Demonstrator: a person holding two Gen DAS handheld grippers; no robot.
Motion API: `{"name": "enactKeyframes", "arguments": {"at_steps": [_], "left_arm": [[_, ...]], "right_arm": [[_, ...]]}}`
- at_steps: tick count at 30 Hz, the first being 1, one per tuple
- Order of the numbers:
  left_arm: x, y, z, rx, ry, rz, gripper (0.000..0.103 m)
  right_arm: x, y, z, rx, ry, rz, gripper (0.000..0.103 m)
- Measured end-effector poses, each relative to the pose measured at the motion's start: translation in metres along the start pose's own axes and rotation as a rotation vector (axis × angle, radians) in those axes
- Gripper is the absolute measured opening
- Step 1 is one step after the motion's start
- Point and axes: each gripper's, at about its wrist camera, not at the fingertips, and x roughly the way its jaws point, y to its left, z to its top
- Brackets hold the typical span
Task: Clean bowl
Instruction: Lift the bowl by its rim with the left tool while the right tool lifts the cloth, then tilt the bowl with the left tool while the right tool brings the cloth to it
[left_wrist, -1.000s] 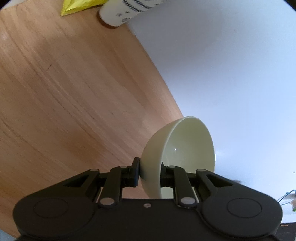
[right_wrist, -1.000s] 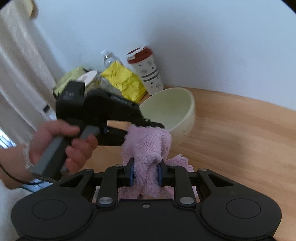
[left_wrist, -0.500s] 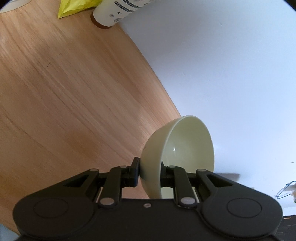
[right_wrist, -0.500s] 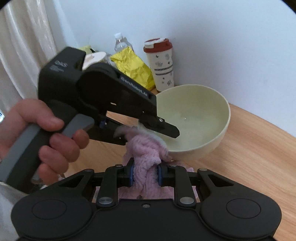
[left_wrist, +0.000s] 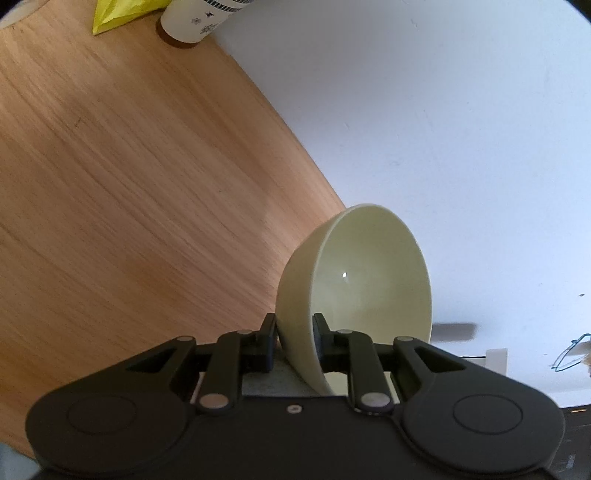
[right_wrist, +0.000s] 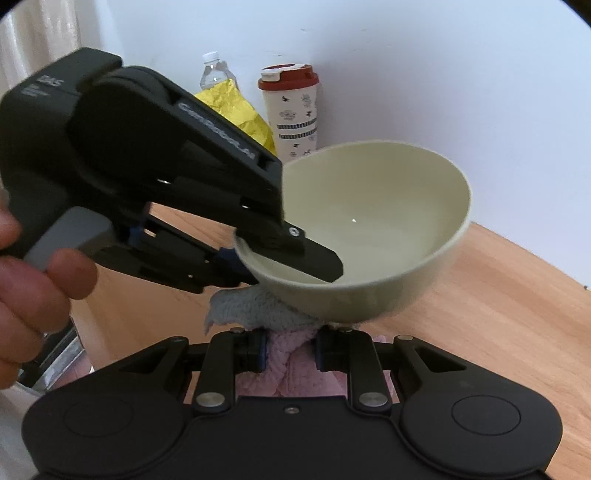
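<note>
- While raised clear of the wooden table (left_wrist: 129, 192), the pale bowl (right_wrist: 373, 229) hangs by its rim, pinched by the left gripper (left_wrist: 294, 334); its housing lettering is too blurred to read.
- Right gripper (right_wrist: 290, 349) clamps a pink cloth (right_wrist: 291, 347) touching the bowl's underside.
- Patterned cup (right_wrist: 293, 114) stands behind.

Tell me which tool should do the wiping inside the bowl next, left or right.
Right. The right tool is shut on the pink cloth, just beneath the bowl. The left tool is shut on the bowl's rim, holding it off the wooden table, so it should probably just hold.
</note>
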Motion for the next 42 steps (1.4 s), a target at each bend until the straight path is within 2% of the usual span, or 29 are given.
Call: {"name": "enactKeyframes", "arguments": {"at_steps": [6,13,20,24,34,36,39,42], "left_arm": [[-0.003,0.002,0.005,0.013,-0.021,0.007,0.018],[-0.005,0.007,0.005,-0.014,-0.014,0.019,0.018],[-0.015,-0.008,0.003,0.053,0.013,0.015,0.019],[-0.016,-0.011,0.001,0.103,0.044,0.002,0.019],[-0.019,-0.007,-0.003,0.139,0.060,0.045,0.022],[-0.019,-0.006,-0.003,0.118,0.066,0.047,0.022],[-0.019,-0.001,-0.004,0.095,0.054,0.052,0.022],[-0.017,0.004,-0.002,0.050,0.056,0.038,0.022]], "right_arm": [[-0.003,-0.006,-0.005,-0.008,-0.012,-0.028,0.025],[-0.039,-0.017,-0.004,-0.016,-0.058,-0.055,0.025],[-0.046,-0.020,-0.016,-0.106,-0.006,-0.065,0.025],[-0.021,-0.018,-0.004,-0.125,0.007,-0.082,0.025],[0.002,-0.016,-0.015,-0.200,-0.006,-0.106,0.025],[0.003,-0.016,-0.017,-0.189,-0.010,-0.105,0.025],[-0.002,-0.027,-0.017,-0.080,-0.007,-0.058,0.025],[-0.017,-0.057,-0.021,0.159,-0.034,0.009,0.025]]}}
